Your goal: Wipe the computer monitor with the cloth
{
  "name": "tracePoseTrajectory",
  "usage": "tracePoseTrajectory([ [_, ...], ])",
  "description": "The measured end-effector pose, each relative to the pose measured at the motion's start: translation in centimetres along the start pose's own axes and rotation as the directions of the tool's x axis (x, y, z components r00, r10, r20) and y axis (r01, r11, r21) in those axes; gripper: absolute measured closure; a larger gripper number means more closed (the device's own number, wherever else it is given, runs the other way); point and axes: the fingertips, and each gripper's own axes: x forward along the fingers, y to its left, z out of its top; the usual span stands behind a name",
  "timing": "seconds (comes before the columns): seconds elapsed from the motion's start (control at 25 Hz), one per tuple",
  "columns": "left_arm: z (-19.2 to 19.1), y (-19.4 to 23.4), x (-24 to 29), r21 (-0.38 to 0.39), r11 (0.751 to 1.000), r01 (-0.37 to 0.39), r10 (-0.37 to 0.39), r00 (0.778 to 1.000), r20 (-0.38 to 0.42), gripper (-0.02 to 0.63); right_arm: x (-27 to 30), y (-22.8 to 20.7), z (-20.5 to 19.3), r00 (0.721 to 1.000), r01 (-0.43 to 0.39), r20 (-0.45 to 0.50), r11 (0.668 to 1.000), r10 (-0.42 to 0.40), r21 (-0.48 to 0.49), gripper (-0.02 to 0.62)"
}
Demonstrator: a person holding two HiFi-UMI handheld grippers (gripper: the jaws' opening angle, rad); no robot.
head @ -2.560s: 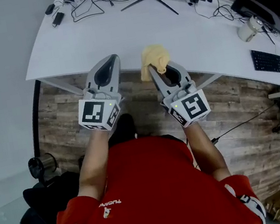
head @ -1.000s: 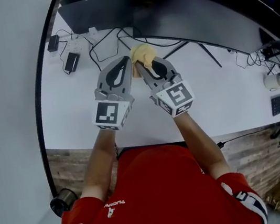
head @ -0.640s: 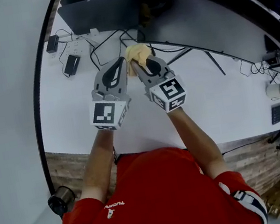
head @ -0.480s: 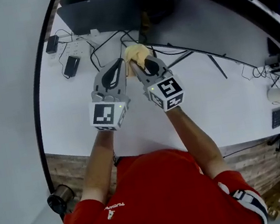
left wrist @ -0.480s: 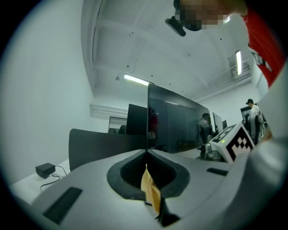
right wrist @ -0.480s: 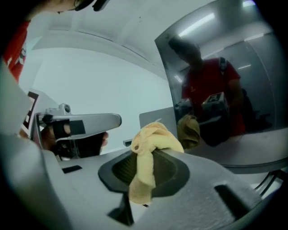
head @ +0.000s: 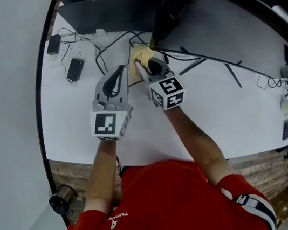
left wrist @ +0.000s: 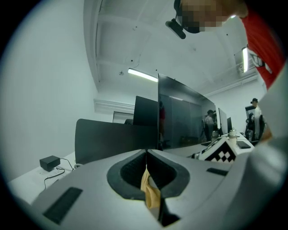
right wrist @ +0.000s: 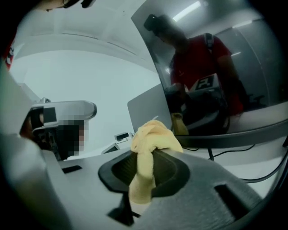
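The head view looks steeply down from above the person onto both arms, the left tongs (head: 120, 69), the right tongs (head: 139, 66) and the white surface (head: 78, 112) under them. Each gripper view sits close behind its own jaws, low and tilted upward. The left gripper view meets the monitor (left wrist: 184, 117) nearly edge-on just ahead; the right gripper view faces its screen. All three views share the monitor, and both gripper views share the cloth (right wrist: 150, 134).

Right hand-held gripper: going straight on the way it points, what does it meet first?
Most likely the monitor: the right hand-held gripper points at its dark screen, and the cloth bunched in its jaws would touch first. Gap unclear.
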Motion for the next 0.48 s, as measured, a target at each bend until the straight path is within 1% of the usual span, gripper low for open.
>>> tracePoseTrajectory([
  [0.12, -0.2, 0.5, 0.0, -0.013, 1.000, -0.010, 0.010, 1.000, -0.029, 0.597, 1.2, -0.6, -0.2, 1.000, 0.019, -0.011, 1.000, -0.018, 0.017, 0.525],
  [0.36, -1.2, 0.9, -0.1, -0.034, 0.999, 0.002, -0.003, 1.000, -0.031, 0.597, 2.1, -1.7, -0.1, 0.998, 0.066, -0.015, 0.996, -0.066, 0.062, 0.525],
  [0.48, -0.9, 0.7, 0.1, -0.039, 0.999, 0.011, -0.013, 0.999, -0.031, 0.597, 2.0, -1.7, 0.3, 0.996, 0.089, -0.005, 0.993, -0.089, 0.077, 0.525],
])
